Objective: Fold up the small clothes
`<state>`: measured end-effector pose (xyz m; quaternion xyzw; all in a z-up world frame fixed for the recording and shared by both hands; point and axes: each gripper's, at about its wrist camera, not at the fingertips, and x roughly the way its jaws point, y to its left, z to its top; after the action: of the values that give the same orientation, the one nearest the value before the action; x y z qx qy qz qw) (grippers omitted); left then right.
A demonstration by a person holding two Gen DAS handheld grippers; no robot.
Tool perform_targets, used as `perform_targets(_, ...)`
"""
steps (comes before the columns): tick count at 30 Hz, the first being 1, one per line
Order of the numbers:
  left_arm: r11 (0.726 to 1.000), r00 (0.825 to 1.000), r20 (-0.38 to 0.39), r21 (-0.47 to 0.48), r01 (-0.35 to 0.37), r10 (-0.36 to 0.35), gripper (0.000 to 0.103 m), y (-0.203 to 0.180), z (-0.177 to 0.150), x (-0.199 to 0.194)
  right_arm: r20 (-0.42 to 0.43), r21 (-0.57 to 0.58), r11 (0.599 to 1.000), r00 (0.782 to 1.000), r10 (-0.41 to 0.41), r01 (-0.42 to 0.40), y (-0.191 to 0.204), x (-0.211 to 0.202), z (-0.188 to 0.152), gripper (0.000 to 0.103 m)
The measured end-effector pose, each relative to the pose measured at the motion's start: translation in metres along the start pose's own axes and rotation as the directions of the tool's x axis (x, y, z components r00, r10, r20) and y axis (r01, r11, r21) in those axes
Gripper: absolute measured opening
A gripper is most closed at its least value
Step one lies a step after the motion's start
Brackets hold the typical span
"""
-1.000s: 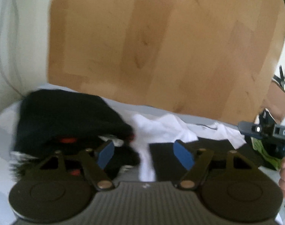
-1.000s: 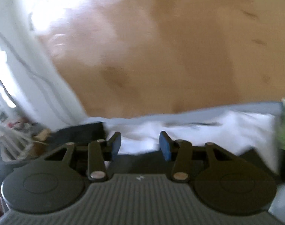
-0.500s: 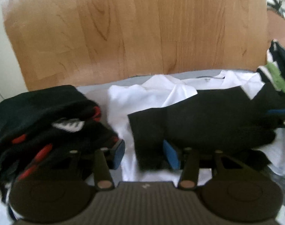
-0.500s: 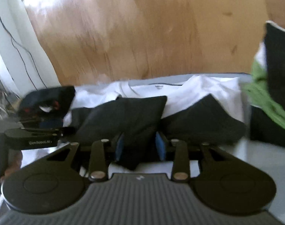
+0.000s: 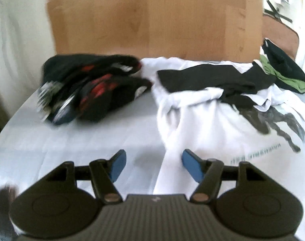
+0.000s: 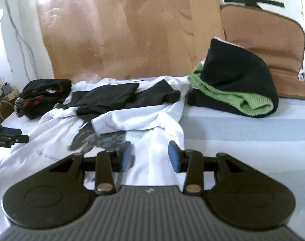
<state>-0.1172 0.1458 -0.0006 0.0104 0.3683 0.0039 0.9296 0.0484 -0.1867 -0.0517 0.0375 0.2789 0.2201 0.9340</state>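
A pale sheet (image 6: 242,128) covers the surface, a wood panel (image 6: 132,30) behind its far edge. Left gripper (image 5: 152,160), jaws just widened, and right gripper (image 6: 150,156) both gape over a white shirt (image 6: 150,118), gripping nothing.

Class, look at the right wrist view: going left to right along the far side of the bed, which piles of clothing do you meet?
Black-and-red clothes → black garment lying on the white T-shirt → black-and-green knit.
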Motion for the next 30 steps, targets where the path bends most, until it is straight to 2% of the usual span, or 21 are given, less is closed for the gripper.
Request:
perform_targets(4,0.997,1.000,-0.007,-0.070,-0.030,0.029,0.069,0.018,-0.028,-0.024,-0.014,-0.044,0.999,1.000,0.001,-0.001,0.003,-0.016,-0.021,0.048)
perform_targets(6,0.996,0.999,-0.026,-0.072,-0.048,0.046,0.071,0.022,-0.044,-0.033,-0.058,-0.065,0.997,0.997,-0.045,0.042,-0.001,-0.017,-0.040,0.048)
perform_targets(8,0.995,0.997,-0.016,-0.061,-0.082,0.081,0.072,0.025,-0.060,-0.045,-0.018,-0.115,0.986,0.992,-0.125,0.122,-0.008,-0.027,-0.061,0.057)
perform_targets(13,0.980,0.986,-0.042,-0.111,-0.167,0.163,0.069,0.042,-0.083,-0.083,-0.018,0.005,0.986,0.986,-0.164,0.164,-0.038,-0.072,-0.081,0.056)
perform_targets(15,0.979,0.990,-0.036,-0.151,-0.137,0.133,0.072,0.050,-0.092,-0.101,-0.008,0.055,0.987,0.989,-0.150,0.150,-0.043,-0.092,-0.090,0.056)
perform_targets(18,0.970,1.000,-0.015,-0.242,-0.020,0.017,0.082,0.061,-0.106,-0.126,0.015,0.110,0.987,0.993,-0.117,0.115,-0.048,-0.119,-0.104,0.056)
perform_targets(22,0.939,0.995,-0.016,-0.332,0.092,-0.103,0.084,0.059,-0.119,-0.135,0.040,0.149,0.987,0.996,-0.075,0.068,-0.043,-0.143,-0.121,0.057)
perform_targets(25,0.940,0.991,-0.044,-0.322,0.109,-0.130,0.084,0.043,-0.124,-0.130,0.036,0.159,0.987,0.999,-0.021,0.015,-0.039,-0.153,-0.130,0.057)
perform_targets(27,0.949,0.987,-0.065,-0.292,0.119,-0.144,0.084,0.031,-0.127,-0.129,0.018,0.139,0.990,1.000,-0.010,0.008,-0.033,-0.155,-0.138,0.057)
perform_targets(30,0.947,0.977,-0.089,-0.278,0.161,-0.192,0.085,0.017,-0.135,-0.128,-0.009,0.142,0.990,1.000,-0.003,0.004,-0.030,-0.159,-0.151,0.057)
